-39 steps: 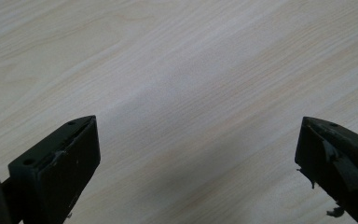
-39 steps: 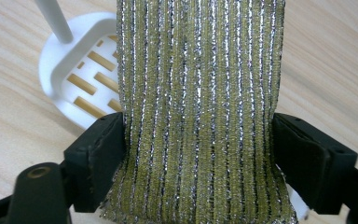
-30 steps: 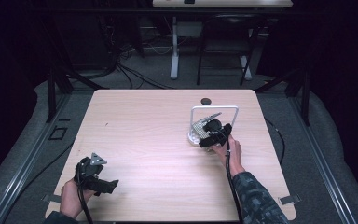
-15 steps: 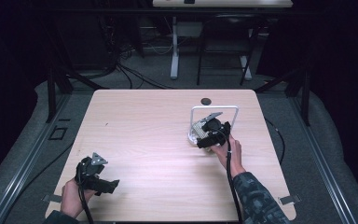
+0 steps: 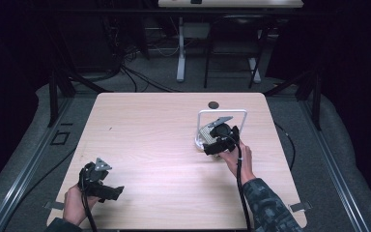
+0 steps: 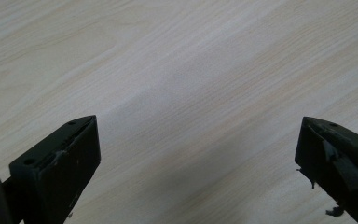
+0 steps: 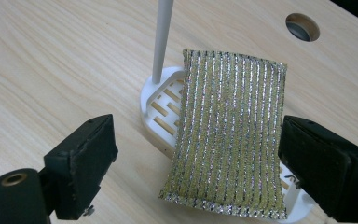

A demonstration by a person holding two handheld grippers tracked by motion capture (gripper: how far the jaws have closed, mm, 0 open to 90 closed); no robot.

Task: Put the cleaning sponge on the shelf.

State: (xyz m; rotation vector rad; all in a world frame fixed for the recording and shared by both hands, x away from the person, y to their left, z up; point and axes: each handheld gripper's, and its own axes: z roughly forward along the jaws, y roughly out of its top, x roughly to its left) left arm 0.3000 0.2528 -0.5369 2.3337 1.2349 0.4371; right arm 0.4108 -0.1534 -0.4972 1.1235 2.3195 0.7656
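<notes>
- The worktop [image 5: 149, 159] is a pale wood-grain board with rounded corners; most of its surface is bare. A small round hole [image 5: 214, 104] sits near its far edge, a little right of the middle, and shows again at the top right of the right gripper view [image 7: 302, 26].
- A white rack [image 5: 200, 139] stands on the right half of the worktop, near the hole. It has a slotted oval base [image 7: 161, 109] and a thin white hoop [image 5: 222, 112] that rises from the base; one leg of the hoop [image 7: 162, 39] is planted at the base's far end.
- A scouring sponge [image 7: 230, 135], yellow-green with shiny silver stripes, lies flat across the rack's base. It covers most of the base, and its near corner hangs over the rim toward the worktop.
- The right gripper [image 5: 211, 144] is held over the rack on its near side, pointing down at the sponge. Its jaws stand wide, one on each side of the sponge, and neither pad touches it [image 7: 200, 186].
- The left gripper [image 5: 117, 191] is at the near left corner of the worktop, well apart from the rack. Its jaws are spread wide over bare wood [image 6: 196, 172], with nothing between them.
</notes>
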